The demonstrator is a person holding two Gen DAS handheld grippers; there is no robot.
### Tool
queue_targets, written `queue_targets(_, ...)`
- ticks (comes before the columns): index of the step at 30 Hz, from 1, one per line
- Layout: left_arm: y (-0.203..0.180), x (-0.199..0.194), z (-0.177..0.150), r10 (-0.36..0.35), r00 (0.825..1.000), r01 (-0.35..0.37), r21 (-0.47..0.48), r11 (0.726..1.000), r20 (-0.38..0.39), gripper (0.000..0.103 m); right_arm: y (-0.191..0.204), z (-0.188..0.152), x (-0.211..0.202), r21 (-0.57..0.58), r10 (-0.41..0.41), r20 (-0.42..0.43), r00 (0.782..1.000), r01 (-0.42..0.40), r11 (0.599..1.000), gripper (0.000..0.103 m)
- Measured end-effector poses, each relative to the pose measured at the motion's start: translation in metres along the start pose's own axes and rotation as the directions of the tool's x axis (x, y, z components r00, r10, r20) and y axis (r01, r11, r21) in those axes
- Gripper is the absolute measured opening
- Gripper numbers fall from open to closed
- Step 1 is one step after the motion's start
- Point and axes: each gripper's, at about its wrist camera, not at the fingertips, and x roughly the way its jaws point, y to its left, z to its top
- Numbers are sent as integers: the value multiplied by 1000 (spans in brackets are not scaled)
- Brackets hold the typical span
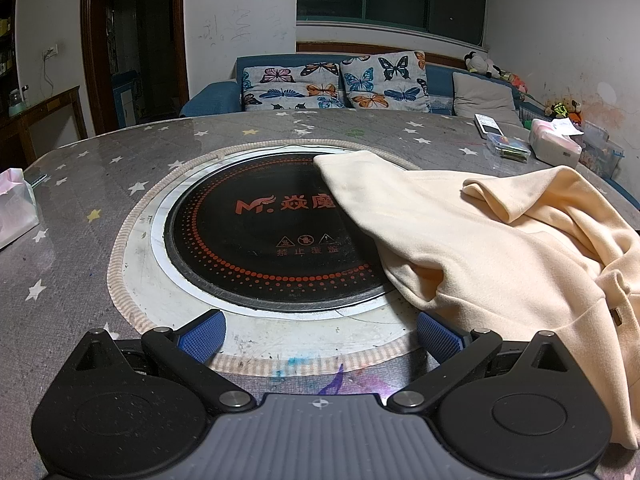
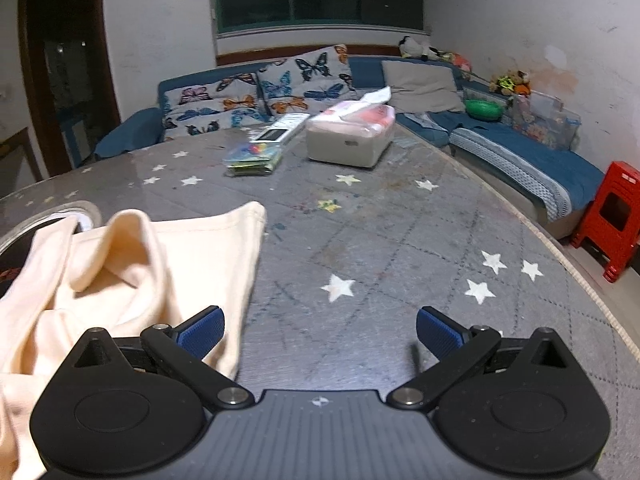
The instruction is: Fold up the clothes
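A cream-coloured garment [image 1: 492, 248] lies crumpled on the grey star-patterned table [image 1: 80, 200], one end draped over the black round hotplate [image 1: 256, 236]. My left gripper [image 1: 320, 338] is open just above the table, its right blue pad beside the garment's near edge, nothing between the fingers. In the right wrist view the same garment [image 2: 132, 272] lies at the left. My right gripper [image 2: 320, 332] is open over bare table [image 2: 400, 240], its left pad [image 2: 202, 330] over the garment's right edge.
A tissue box [image 2: 352, 136], a remote [image 2: 282, 128] and a small clear box [image 2: 252, 158] sit at the table's far side. A white bag [image 1: 14, 208] stands at the left edge. A blue sofa [image 2: 520, 152] and red stool [image 2: 612, 220] lie beyond.
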Motion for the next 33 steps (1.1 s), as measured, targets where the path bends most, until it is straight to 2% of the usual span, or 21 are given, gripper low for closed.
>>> queue_targets(11, -1, 0, 0, 0, 1000, 0, 2, 1000, -1, 103, 18, 4, -20, -45, 72, 11, 997, -71, 996, 103)
queue_targets(24, -7, -2, 3, 22, 999, -22, -3, 1000, -28, 103, 36, -12, -50, -82, 131, 11, 991, -130, 988, 103)
queue_targets(33, -22, -19, 1, -19, 999, 19, -8, 1000, -45, 103, 47, -23, -70, -139, 157, 25, 987, -152, 979, 103)
